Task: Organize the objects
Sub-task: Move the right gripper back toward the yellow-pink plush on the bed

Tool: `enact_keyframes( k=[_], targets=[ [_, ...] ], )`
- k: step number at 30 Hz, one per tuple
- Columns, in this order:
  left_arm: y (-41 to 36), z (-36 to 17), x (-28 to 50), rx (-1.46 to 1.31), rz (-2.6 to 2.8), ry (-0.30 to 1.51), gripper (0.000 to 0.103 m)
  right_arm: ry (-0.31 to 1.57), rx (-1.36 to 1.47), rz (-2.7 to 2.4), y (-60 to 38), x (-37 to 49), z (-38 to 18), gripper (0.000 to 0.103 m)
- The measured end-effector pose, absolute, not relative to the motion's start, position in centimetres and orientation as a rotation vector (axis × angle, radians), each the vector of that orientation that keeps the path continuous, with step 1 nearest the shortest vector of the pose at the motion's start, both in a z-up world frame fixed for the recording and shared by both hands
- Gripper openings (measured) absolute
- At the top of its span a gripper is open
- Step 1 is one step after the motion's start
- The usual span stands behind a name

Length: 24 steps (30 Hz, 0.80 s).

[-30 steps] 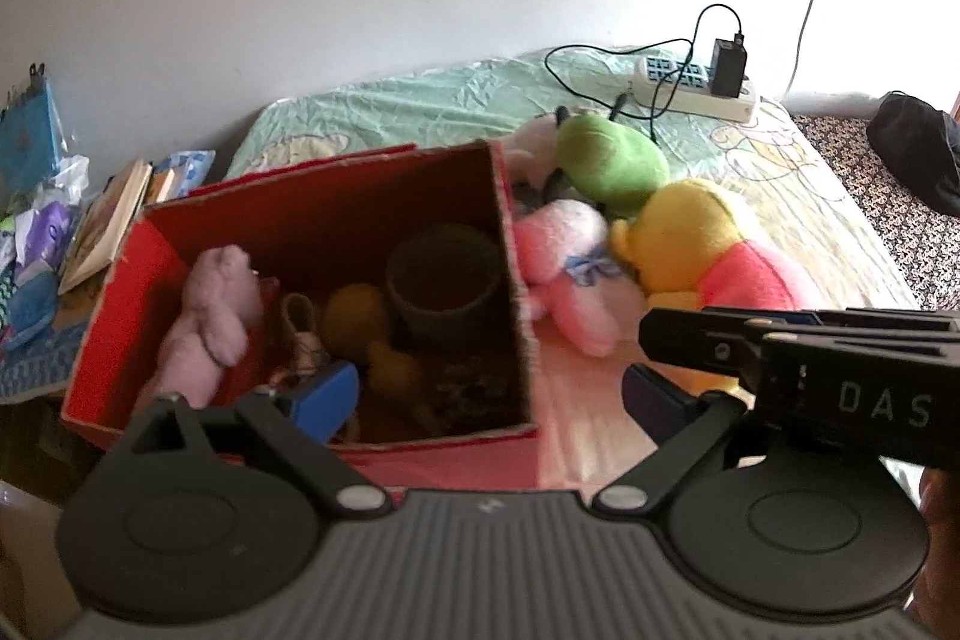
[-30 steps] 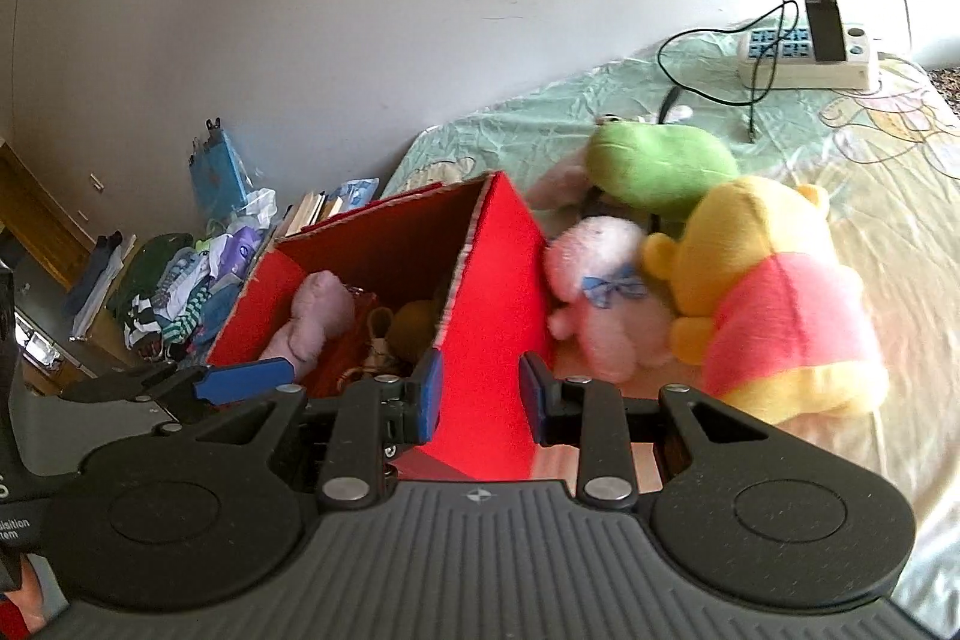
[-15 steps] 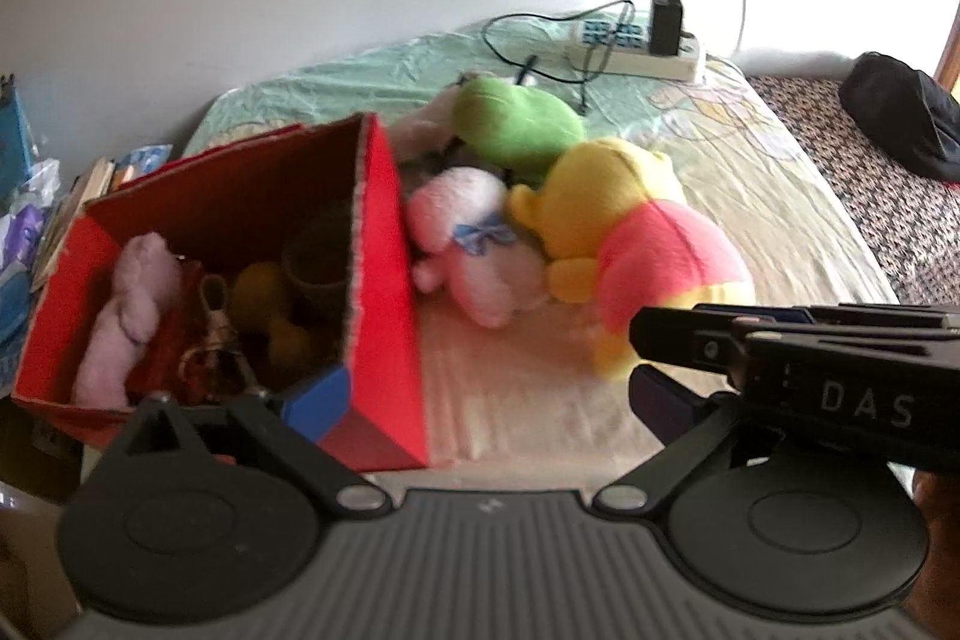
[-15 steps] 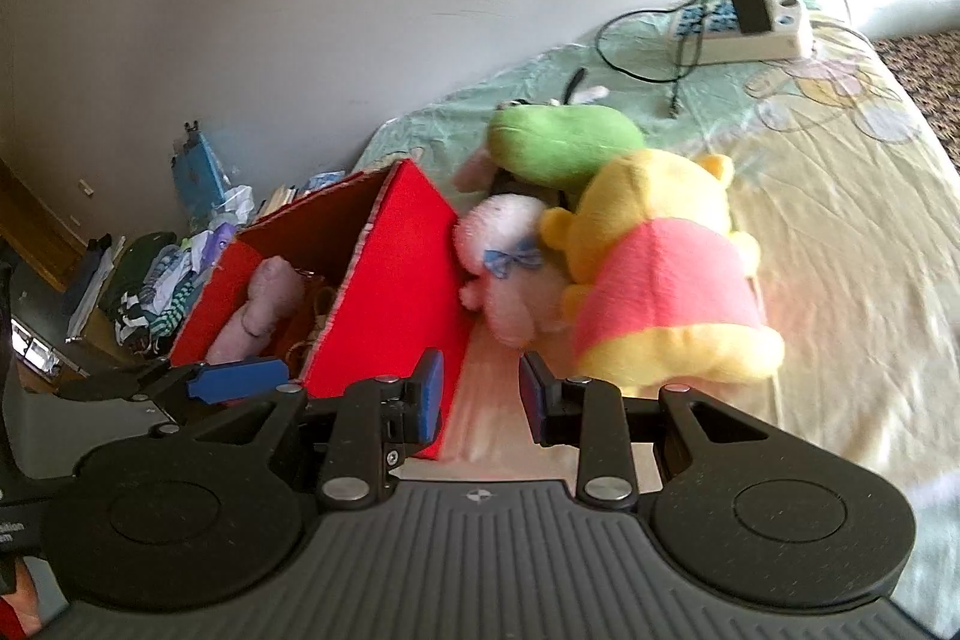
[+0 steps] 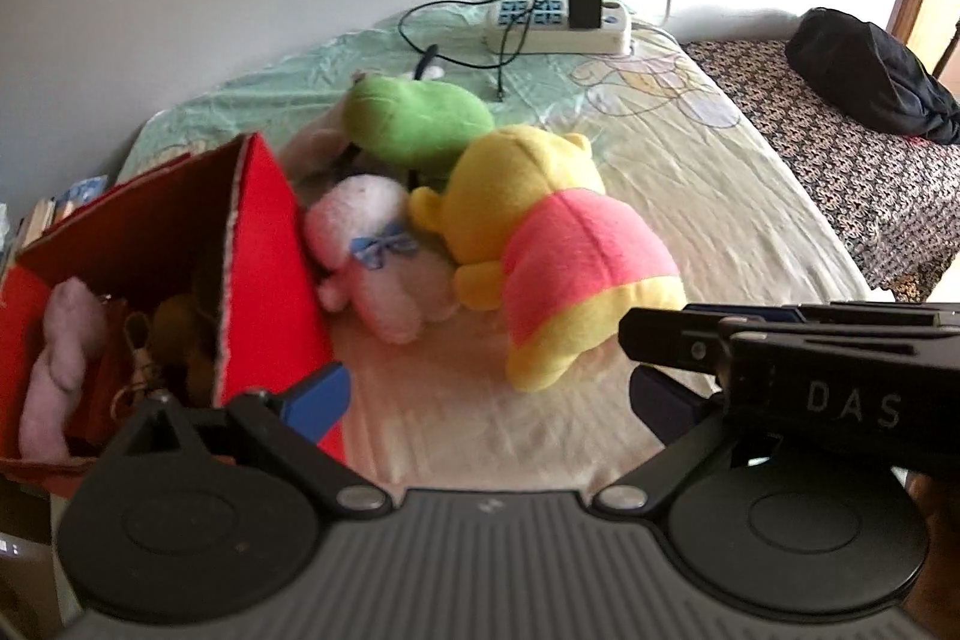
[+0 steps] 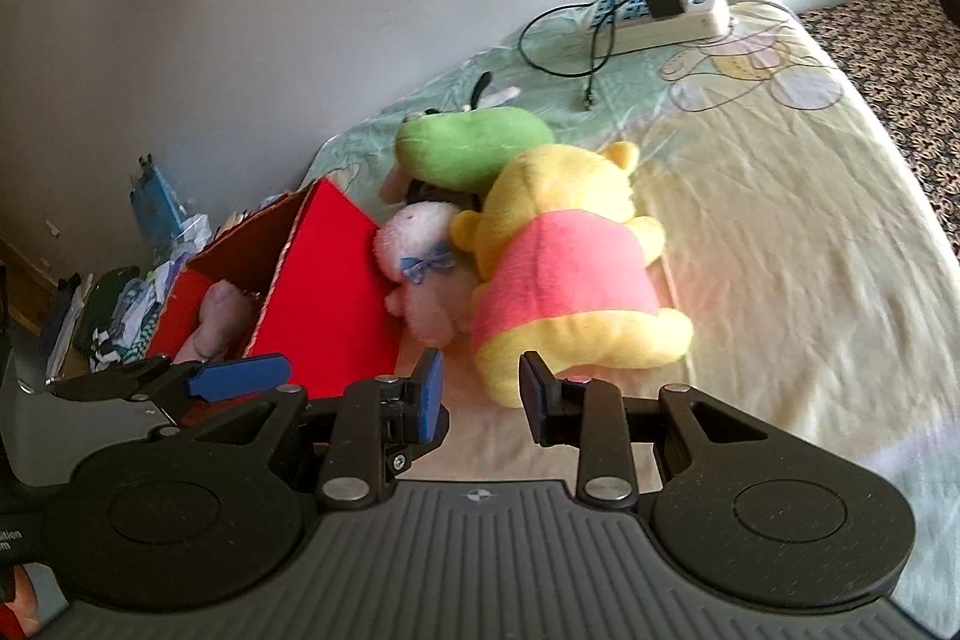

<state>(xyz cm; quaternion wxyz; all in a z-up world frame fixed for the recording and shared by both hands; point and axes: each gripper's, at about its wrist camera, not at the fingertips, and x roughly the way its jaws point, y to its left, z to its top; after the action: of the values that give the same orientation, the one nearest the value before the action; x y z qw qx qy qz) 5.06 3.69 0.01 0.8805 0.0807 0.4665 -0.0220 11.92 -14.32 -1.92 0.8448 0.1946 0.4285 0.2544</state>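
Right now, a yellow bear plush in a pink shirt lies face down on the bed. Its long axis runs from near end to far end of the bed: head w/ ears points away toward the wall, feet point toward both grippers. Just left of it, touching, lies a small pink plush w/ a blue bow. A green plush lies across behind the bear's head, long axis left-right.

Right gripper: blue-padded fingers spread a moderate gap, holding nothing; it hovers just short of the bear's feet, roughly btwn bear and pink plush. Left gripper: fingers spread wide, empty, also low over the sheet near the bear's feet; the right gripper's body crosses its view at the right.

Left of the plushes stands an open red box, its side wall touching the pink plush. Inside: a pale pink toy and some dark items, too blurred to ID.

Room: right of the bear, the sheet is bare out to the bed's right edge. Far end holds a white power strip w/ a black charger and cable. Beyond the right edge, a patterned surface w/ a dark bag.
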Motion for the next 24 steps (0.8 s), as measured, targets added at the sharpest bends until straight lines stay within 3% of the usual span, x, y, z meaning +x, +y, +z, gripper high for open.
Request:
enact_keyframes(
  k=[18,24],
  targets=[
    [1.6,-4.5,7.8,0.158,-0.202,0.98,0.1,0.944,0.617,0.462,-19.2,15.6,-5.8,0.032],
    [2.3,-5.9,9.5,0.126,-0.234,0.97,0.1,0.929,0.669,0.464,-19.3,17.9,-6.1,0.043]
  ],
)
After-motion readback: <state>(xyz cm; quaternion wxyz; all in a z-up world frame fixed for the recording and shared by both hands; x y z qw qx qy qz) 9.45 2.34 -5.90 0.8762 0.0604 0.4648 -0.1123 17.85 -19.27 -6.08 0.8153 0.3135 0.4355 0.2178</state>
